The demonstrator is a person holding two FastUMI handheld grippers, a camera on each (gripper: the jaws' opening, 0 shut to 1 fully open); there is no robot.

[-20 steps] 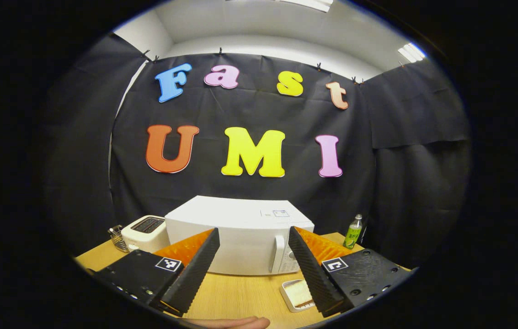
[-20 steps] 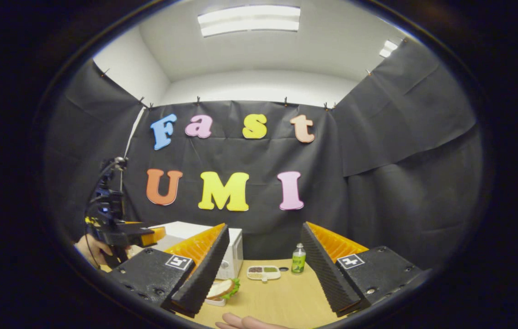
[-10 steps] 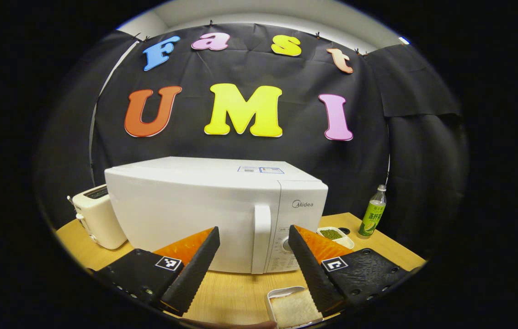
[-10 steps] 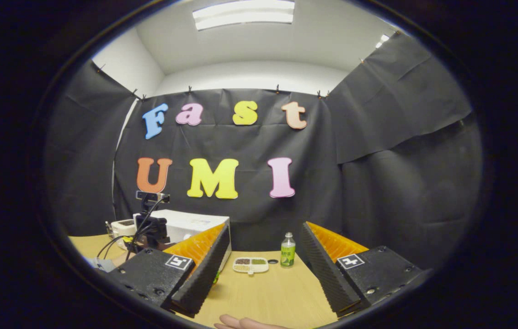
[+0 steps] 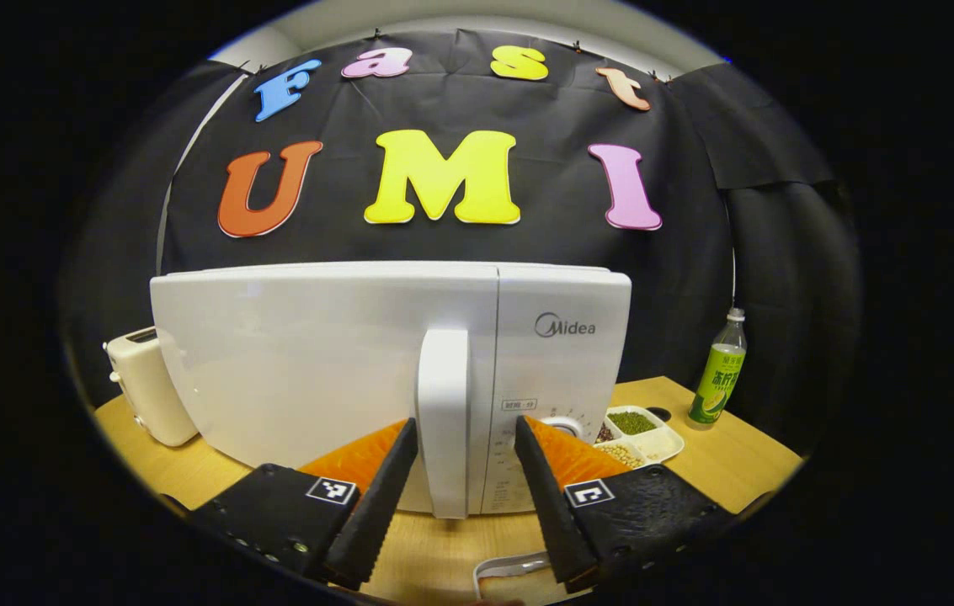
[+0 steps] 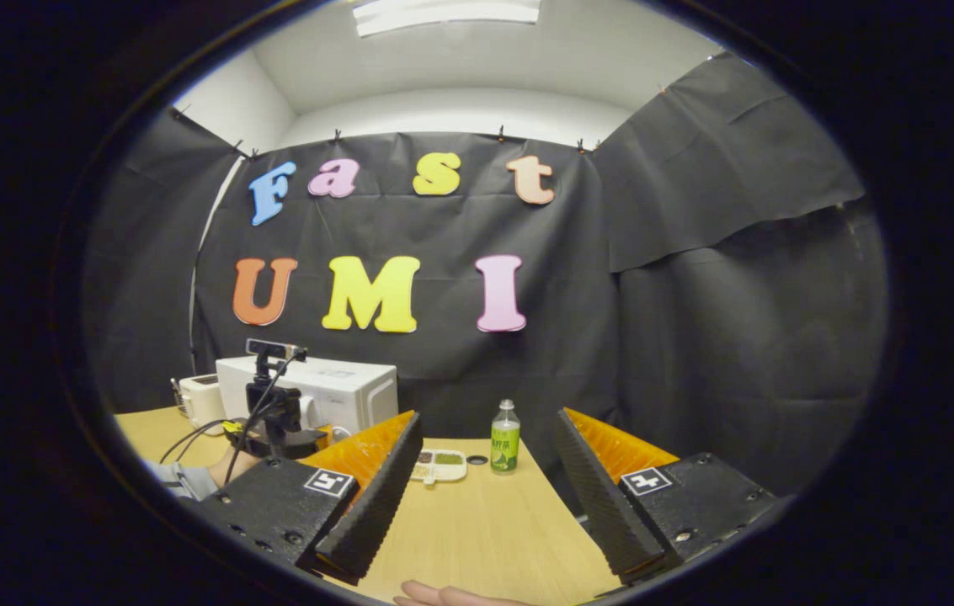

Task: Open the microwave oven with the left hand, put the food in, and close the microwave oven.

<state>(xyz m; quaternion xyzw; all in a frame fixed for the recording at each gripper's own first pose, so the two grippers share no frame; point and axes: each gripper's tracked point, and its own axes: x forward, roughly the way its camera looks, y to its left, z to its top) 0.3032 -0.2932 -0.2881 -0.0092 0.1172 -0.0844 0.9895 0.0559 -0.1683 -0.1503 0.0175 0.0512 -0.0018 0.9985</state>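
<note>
you're lining up your left gripper [image 5: 464, 505] on the microwave handle [image 5: 443, 421], fingers spread wide, one either side of the handle's lower end and not touching it, nothing gripped. this looks like the reach-for-the-handle step, door [image 5: 308, 370] still shut, so opening hasn't begun. next you're needing to close onto the handle, or hook behind it, and pull the door out toward you; keep the pull level so the microwave [image 5: 392, 362] isn't sliding on the table [image 5: 738, 454]. the food dish [image 5: 514, 572] is sitting on the table right under the gripper, only its rim peeking at the bottom edge. your right gripper [image 6: 485, 505] is hanging open and empty over bare tabletop, well apart from the microwave.
</note>
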